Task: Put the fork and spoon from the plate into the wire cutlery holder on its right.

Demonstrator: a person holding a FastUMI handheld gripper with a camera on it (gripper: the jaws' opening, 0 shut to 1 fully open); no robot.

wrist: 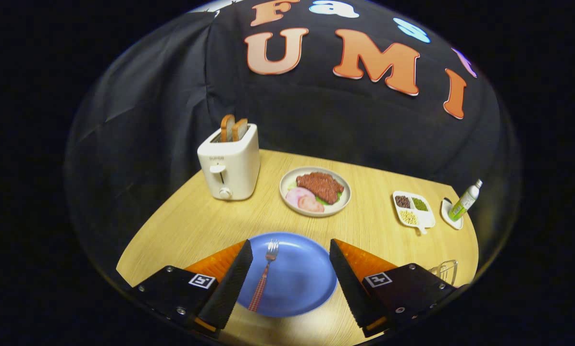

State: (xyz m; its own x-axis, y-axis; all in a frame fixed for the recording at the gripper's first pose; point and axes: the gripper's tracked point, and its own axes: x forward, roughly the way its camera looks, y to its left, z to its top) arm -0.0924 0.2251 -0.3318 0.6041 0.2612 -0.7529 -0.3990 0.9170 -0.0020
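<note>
Far left on the wooden table (196, 226): white toaster (230, 166) with two slices of toast (233, 129) standing in its slots. Next along, well beyond the fingers, a pale plate of meat and ham slices (315, 191). Nearer, blue plate (292, 274) lying between the fingers, with the fork (264, 276) on its left half, tines pointing away, checked handle toward the camera and close beside the left finger. No spoon to be made out on the plate; possibly hidden behind a finger, cannot tell. Gripper (290, 262) spread wide, holding nothing, hanging over the plate with both fingers clear of the fork. Further right, a white divided dish of beans (412, 210), then a small green-and-white bottle (465, 200) on a little white saucer (448, 214). Just past the right finger, the wire cutlery holder (445, 271), only its rim in sight. Judged step: the approach to the fork, nothing yet grasped and nothing delivered. Next move likely calls for shifting left and down to straddle the thin handle, closing squarely on it, then lifting clear of the plate rim and carrying right to drop it handle-first into the holder.
</note>
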